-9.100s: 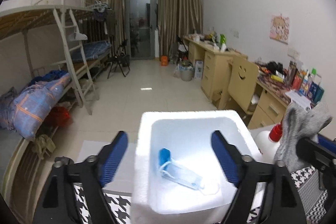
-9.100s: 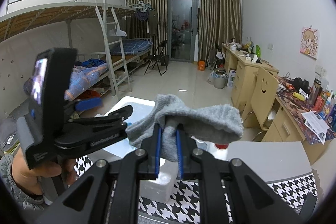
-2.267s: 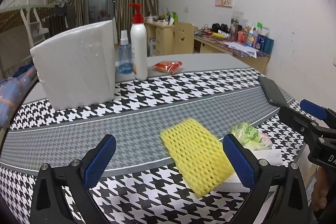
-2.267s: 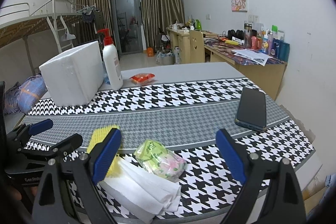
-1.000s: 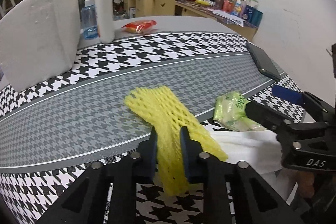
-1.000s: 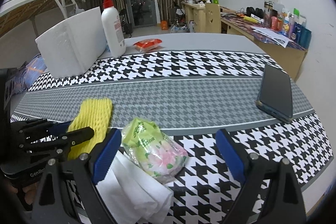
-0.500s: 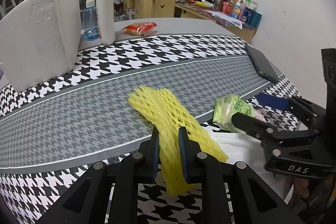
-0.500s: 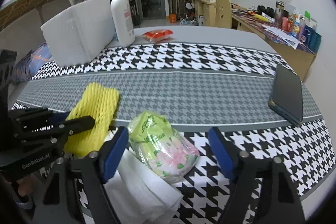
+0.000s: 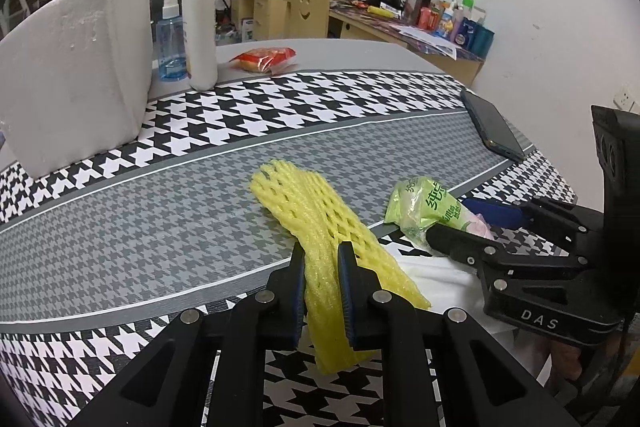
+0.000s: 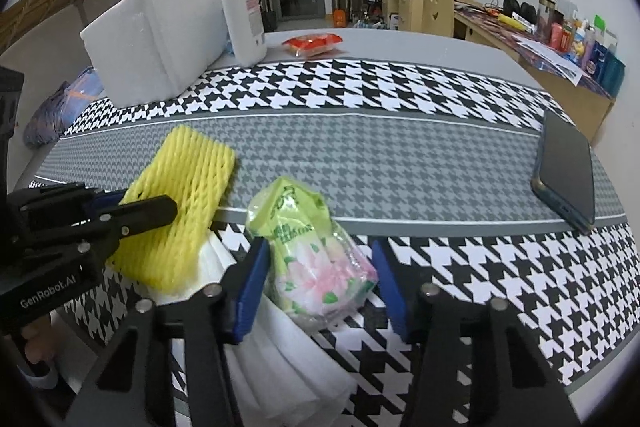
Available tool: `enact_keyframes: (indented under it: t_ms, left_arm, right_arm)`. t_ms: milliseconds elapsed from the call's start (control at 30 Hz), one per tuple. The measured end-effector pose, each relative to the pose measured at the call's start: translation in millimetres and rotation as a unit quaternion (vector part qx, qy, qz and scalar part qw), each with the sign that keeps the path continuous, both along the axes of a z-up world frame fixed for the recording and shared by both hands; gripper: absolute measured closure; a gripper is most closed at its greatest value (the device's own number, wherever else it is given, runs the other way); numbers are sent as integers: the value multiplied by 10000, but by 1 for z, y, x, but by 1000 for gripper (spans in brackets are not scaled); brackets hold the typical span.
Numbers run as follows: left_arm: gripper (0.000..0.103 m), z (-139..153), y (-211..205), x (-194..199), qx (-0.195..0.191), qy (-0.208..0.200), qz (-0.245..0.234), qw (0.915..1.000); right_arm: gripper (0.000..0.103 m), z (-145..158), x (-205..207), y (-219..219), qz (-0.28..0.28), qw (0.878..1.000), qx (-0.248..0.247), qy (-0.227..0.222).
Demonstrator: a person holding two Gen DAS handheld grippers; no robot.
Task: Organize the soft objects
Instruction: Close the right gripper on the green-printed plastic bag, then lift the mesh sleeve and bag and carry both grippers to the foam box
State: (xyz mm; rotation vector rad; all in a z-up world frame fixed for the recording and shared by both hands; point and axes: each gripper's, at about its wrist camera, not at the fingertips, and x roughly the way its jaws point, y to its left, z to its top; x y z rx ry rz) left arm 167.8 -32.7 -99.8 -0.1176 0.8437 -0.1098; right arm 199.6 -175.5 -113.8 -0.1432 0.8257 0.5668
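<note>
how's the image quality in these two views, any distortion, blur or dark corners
Left wrist view: strong fisheye bend in the houndstooth tablecloth, black vignette at the corners, yellow foam net sharp. Right wrist view: same curvature and dark corners, tissue pack slightly soft, even indoor light, no harsh glare.

The white folded cloth (image 10: 280, 359) at lower centre lies partly hidden under the yellow foam net (image 10: 180, 203) and tissue pack (image 10: 312, 259).

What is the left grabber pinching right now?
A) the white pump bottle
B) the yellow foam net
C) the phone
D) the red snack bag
B: in the left wrist view the left gripper has its blue pads pressed onto the yellow foam net, while the phone, pump bottle and red snack bag lie or stand untouched farther off on the table.
</note>
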Motion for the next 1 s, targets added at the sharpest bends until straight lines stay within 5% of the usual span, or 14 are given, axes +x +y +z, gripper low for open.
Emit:
enact_keyframes:
  t_ms: [200,1000]
  left_arm:
    - [87,2,3,-3,-49,-40,-4,10000]
    - [92,37,8,-23,32,-559,6,9984]
  right_arm:
    - [61,4,-2,0,17,9999,12,-111]
    - [62,44,-17,-11,-240,9966,462,-631]
